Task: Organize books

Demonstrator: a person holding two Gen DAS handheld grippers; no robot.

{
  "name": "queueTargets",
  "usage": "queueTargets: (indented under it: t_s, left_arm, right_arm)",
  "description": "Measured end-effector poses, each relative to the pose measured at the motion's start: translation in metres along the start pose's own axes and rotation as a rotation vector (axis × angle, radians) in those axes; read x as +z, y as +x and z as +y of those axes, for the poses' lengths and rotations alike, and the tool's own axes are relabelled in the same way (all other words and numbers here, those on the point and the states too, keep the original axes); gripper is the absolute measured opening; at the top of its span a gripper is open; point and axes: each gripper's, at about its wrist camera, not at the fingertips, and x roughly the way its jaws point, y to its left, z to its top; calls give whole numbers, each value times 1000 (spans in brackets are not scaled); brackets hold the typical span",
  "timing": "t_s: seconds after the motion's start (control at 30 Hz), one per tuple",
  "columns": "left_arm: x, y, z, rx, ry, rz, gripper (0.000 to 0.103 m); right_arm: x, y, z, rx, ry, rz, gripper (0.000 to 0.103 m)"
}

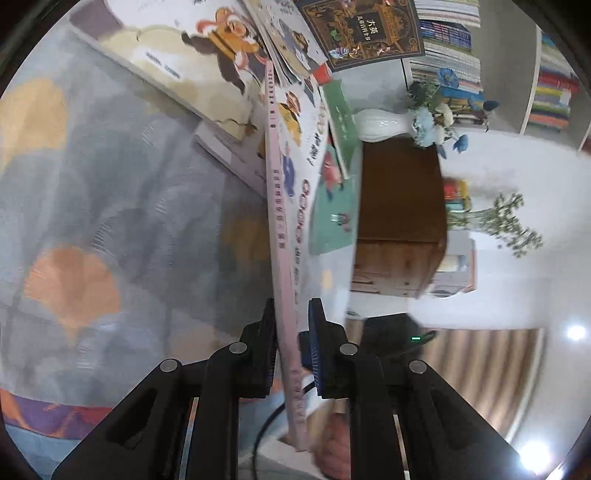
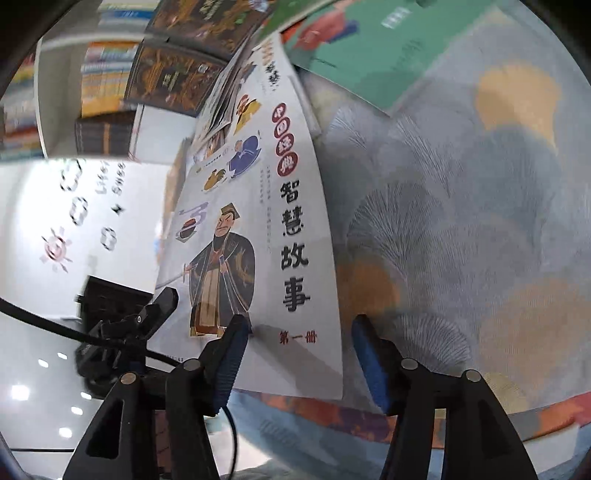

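Left wrist view: left tool (image 1: pixel 291 343) is clamped on the pink-spined book (image 1: pixel 282 236) at lower centre, lifting it edge-on off the patterned rug (image 1: pixel 110 206), probably for re-stacking. Right wrist view: right tool (image 2: pixel 299 354) gapes around that book's (image 2: pixel 258 229) cover without pressing it, likely letting go.

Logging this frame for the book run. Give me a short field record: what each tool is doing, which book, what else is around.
left tool: shut on the spine edge of the white storybook, book held on edge
right tool: open, pads either side of the same book's lower edge, blue pads not pressing
storybook cover: white, cartoon robed figure, black title characters
other books: green book, dark ornate book, lying on the rug
surface: grey rug with orange fan pattern
background: bookshelves, white vase with blue flowers
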Motion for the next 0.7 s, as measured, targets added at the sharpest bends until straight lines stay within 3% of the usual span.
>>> queueTargets:
  t_s: [0.13, 0.2, 0.23, 0.3, 0.37, 0.53, 0.6, 0.7]
  left_arm:
    - [-1, 1, 1, -63, -47, 30, 11]
    - [0, 3, 3, -73, -63, 42, 11]
    - [1, 2, 5, -53, -62, 38, 11]
    - [1, -1, 6, 10, -45, 24, 11]
    - [2, -4, 7, 49, -26, 24, 11]
    - [-7, -4, -14, 285, 153, 9, 11]
    - [-10, -3, -26, 341, 219, 0, 11]
    - [-14, -8, -43, 410, 334, -11, 11]
  right_arm:
    - [6, 3, -10, 120, 72, 7, 63]
    - [9, 5, -8, 144, 73, -2, 52]
    - [11, 7, -4, 122, 69, -9, 50]
    - [11, 4, -1, 97, 48, -24, 32]
    - [11, 1, 6, 85, 19, -38, 29]
    - [-4, 2, 59, -202, -265, -82, 28]
    - [-14, 6, 81, -318, -386, -98, 28]
    - [-27, 11, 107, -397, -507, -117, 28]
